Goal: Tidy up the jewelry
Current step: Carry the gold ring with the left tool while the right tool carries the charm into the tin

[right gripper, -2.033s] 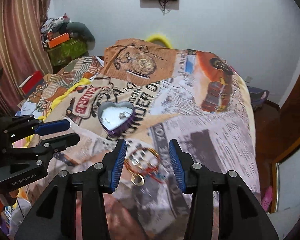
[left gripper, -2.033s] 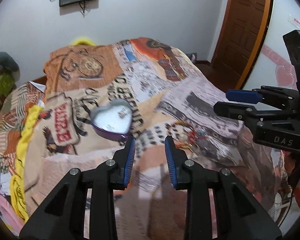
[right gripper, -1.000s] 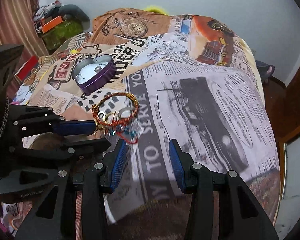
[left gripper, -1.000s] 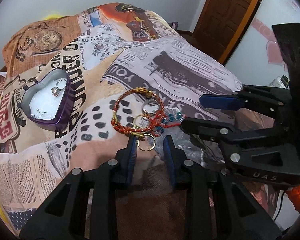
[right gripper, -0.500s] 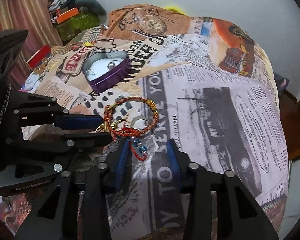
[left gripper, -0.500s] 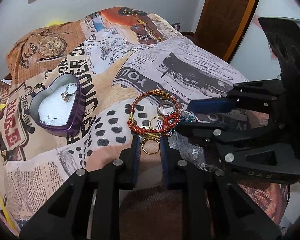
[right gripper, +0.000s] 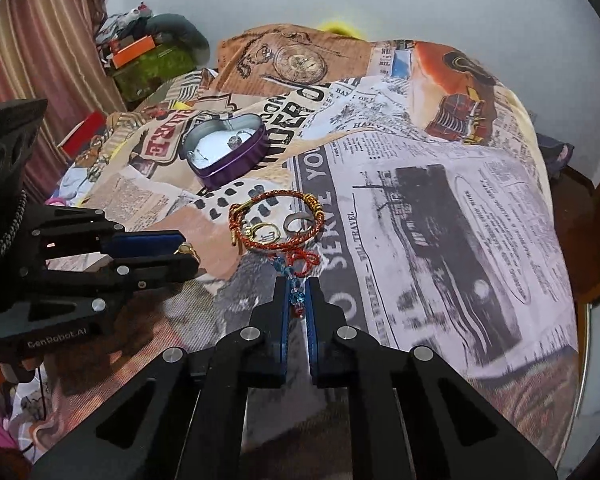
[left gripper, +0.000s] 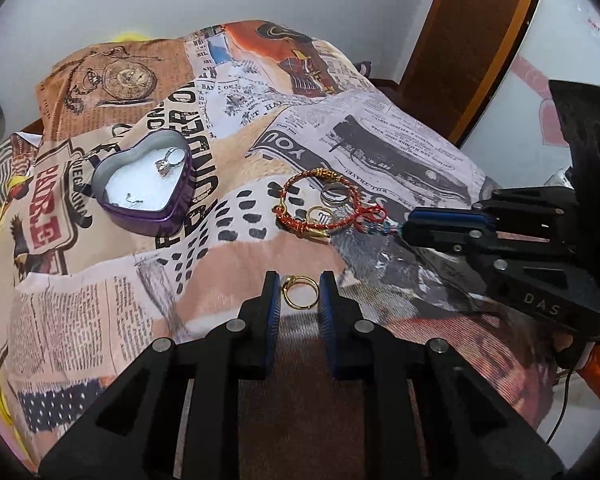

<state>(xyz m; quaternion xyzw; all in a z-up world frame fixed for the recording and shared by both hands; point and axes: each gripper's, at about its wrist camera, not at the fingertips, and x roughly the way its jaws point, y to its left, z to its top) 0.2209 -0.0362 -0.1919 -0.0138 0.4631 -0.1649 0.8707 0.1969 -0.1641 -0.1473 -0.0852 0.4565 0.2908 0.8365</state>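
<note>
My left gripper (left gripper: 299, 295) is shut on a gold ring (left gripper: 299, 293) and holds it just above the bedspread, near the front; the ring shows in the right wrist view (right gripper: 186, 249) too. My right gripper (right gripper: 297, 300) is shut on the blue-beaded tassel (right gripper: 296, 294) of a red and gold braided bracelet (right gripper: 276, 220) that lies on the bed. A silver ring (left gripper: 333, 197) and a second gold ring (left gripper: 319, 215) lie inside the bracelet's loop. A purple heart-shaped tin (left gripper: 146, 184) with a stone ring (left gripper: 168, 160) in it stands at the left.
A newspaper-print bedspread (left gripper: 380, 152) covers the bed. A wooden door (left gripper: 472, 40) is at the right. Clutter and a striped curtain (right gripper: 40, 60) are at the left in the right wrist view.
My left gripper has closed on the gold ring and pulled it back from the pile. My right gripper has closed on the bracelet's beaded tassel.
</note>
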